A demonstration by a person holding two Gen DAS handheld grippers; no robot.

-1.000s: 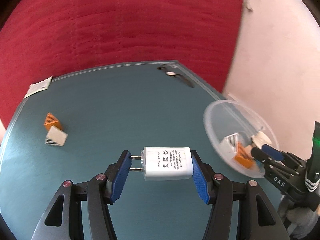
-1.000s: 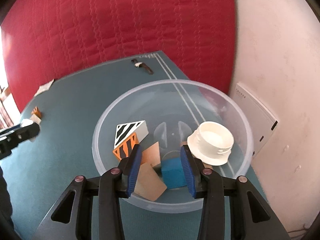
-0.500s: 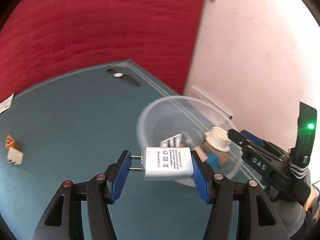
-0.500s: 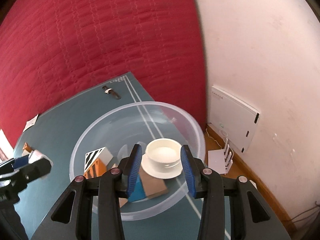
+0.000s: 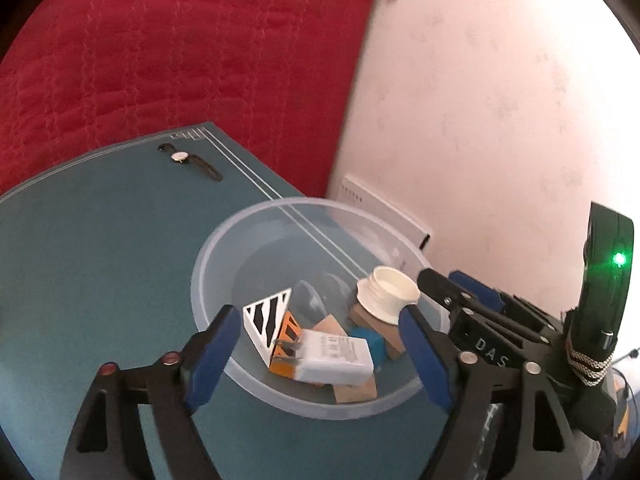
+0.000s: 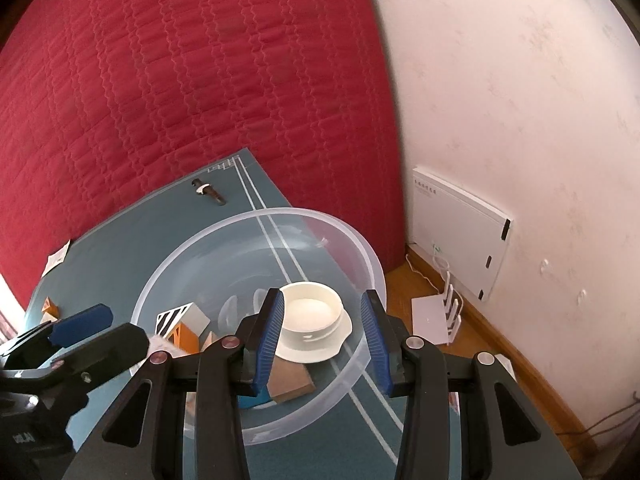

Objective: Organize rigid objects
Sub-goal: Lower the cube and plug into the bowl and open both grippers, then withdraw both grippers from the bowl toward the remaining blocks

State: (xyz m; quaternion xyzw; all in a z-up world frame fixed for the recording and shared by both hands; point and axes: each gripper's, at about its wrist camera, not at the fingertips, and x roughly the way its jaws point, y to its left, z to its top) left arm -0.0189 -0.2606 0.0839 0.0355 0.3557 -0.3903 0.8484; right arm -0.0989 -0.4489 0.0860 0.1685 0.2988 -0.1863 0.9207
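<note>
A clear plastic bowl [image 5: 208,248] stands on the teal table [image 5: 80,260]. In it a white plug charger [image 5: 336,360] lies on an orange block [image 5: 286,332], beside a black-and-white striped wedge [image 5: 268,316], a blue block [image 5: 372,344] and a white lid [image 5: 386,292]. My left gripper [image 5: 318,314] hovers over the bowl's near rim. Its jaws are opening, and nothing is pressed between them. My right gripper [image 6: 323,300] hangs above the bowl [image 6: 372,264] over the white lid [image 6: 312,320], with its jaws a little apart and holding nothing. Each gripper shows in the other's view: the right gripper [image 5: 452,280] and the left gripper [image 6: 80,328].
A wristwatch [image 5: 190,160] lies near the table's far corner. An orange block and a white one [image 6: 50,308] and a paper card [image 6: 56,258] sit at the table's left. To the right, past the table edge, are a white wall panel [image 6: 460,232] and a router [image 6: 434,316] on the floor.
My left gripper carried the charger across to the bowl, then opened; the charger now lies inside the bowl. The right gripper swung to the right over the bowl, with its gap unchanged.
</note>
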